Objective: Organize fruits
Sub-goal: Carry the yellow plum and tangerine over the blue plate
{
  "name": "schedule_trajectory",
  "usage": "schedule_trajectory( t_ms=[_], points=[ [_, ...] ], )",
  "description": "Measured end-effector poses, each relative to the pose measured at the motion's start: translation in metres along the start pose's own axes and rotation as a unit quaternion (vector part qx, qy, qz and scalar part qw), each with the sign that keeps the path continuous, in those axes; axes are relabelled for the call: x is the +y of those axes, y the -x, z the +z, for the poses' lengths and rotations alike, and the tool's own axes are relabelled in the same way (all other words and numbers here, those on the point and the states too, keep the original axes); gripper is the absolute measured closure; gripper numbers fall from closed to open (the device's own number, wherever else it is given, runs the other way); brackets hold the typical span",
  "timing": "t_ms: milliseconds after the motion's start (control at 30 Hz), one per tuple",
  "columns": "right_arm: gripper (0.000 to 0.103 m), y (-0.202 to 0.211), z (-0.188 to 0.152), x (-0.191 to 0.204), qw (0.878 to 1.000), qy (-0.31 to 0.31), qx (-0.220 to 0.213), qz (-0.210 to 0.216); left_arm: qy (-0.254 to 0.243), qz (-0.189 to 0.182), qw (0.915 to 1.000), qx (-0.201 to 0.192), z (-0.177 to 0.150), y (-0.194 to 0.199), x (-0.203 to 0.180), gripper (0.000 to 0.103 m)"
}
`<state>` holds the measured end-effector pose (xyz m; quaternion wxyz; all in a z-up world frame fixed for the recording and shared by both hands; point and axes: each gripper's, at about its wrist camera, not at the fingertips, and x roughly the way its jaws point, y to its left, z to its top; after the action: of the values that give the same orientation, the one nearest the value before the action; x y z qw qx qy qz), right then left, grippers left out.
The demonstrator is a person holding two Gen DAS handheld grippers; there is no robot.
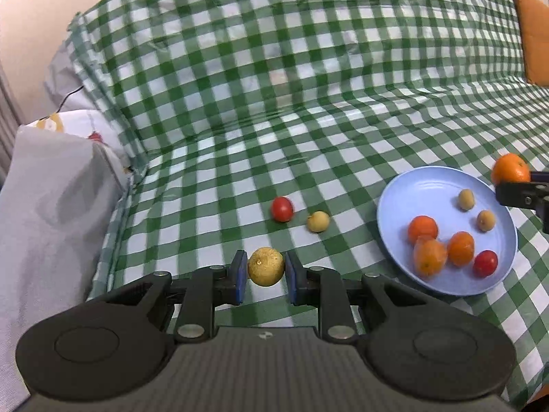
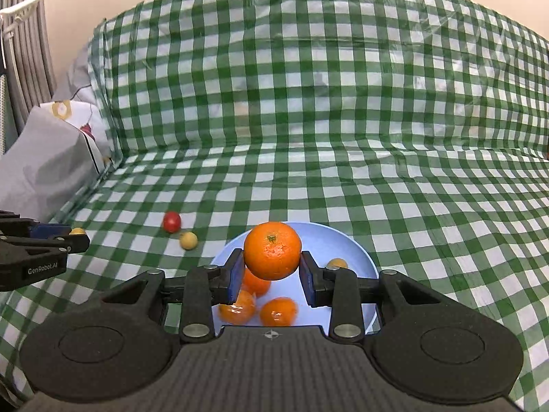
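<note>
My left gripper [image 1: 266,276] has its blue pads on either side of a small yellow-brown fruit [image 1: 266,266] on the checked cloth; the pads stand close to it with a thin gap showing. A red cherry tomato [image 1: 282,208] and another yellow fruit [image 1: 318,221] lie just beyond. My right gripper [image 2: 271,274] is shut on an orange mandarin [image 2: 272,250] and holds it above the light blue plate [image 2: 360,257]. The plate [image 1: 405,185] holds several mandarins, two small tan fruits and a red tomato [image 1: 485,263].
The green-and-white checked cloth [image 1: 308,86] covers a sofa seat and backrest. A grey pillow [image 1: 51,213] sits at the left end. An orange cushion [image 1: 533,44] is at the far right. The left gripper also shows in the right wrist view [image 2: 44,240].
</note>
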<state>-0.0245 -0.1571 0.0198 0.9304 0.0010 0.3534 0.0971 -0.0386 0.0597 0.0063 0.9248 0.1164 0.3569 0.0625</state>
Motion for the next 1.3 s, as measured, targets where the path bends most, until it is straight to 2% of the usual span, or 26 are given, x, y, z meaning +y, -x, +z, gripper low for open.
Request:
schedule_trajectory(
  t_ms=[200, 400, 533, 667, 800, 1000, 1300],
  points=[
    [0.067, 0.002, 0.005, -0.009, 1.000, -0.018, -0.015, -0.009, -0.017, -0.021, 0.9996, -0.012, 0.004, -0.006, -0.022, 0.078],
    [0.067, 0.009, 0.009, -0.045, 0.994, -0.085, -0.032, -0.064, -0.007, -0.063, 0.9964, -0.057, 0.012, 0.002, -0.037, 0.078],
    [0.067, 0.002, 0.007, -0.064, 0.989, -0.127, -0.017, -0.073, -0.014, -0.086, 0.9933, -0.076, 0.016, 0.002, -0.053, 0.077],
    [0.067, -0.011, 0.006, -0.061, 0.991, -0.117, 0.009, -0.069, -0.033, -0.097, 0.9912, -0.084, 0.021, -0.006, -0.070, 0.077],
    [0.067, -0.026, 0.000, -0.053, 0.992, -0.103, 0.043, -0.065, -0.016, -0.103, 0.9912, -0.081, 0.032, -0.019, -0.080, 0.077],
    [0.067, -0.040, -0.001, -0.046, 0.991, -0.102, 0.061, -0.058, -0.016, -0.104, 0.9915, -0.076, 0.043, -0.042, -0.094, 0.077],
    [0.067, -0.053, -0.001, -0.042, 0.989, -0.111, 0.074, -0.061, -0.005, -0.124, 0.9897, -0.070, 0.049, -0.061, -0.102, 0.078]
  ],
)
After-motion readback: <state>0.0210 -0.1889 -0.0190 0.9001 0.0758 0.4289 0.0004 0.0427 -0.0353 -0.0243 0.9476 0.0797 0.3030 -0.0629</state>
